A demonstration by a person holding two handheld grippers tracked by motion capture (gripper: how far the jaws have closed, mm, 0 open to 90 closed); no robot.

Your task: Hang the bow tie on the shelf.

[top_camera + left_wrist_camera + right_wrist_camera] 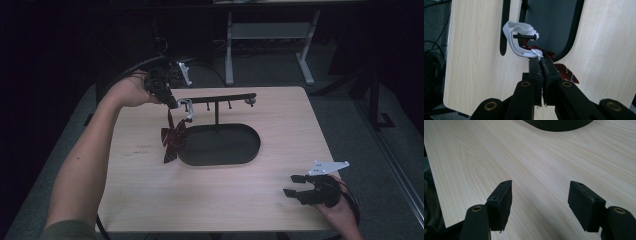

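While the left hand-held gripper (pixel 541 62) pinches a white elastic band (pixel 517 40) looped over a thin black peg (pixel 524 36), a dark-red bow (pixel 173 140) dangles below it beside the stand's matte oval tray (pixel 220 145); the right hand-held gripper (pixel 540 202) gapes empty above the pale woodgrain counter (pixel 529 165).

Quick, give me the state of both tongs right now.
Left tongs: shut on the white elastic loop of the red bow tie, looped over a stand peg.
Right tongs: open, holding nothing, over the table.
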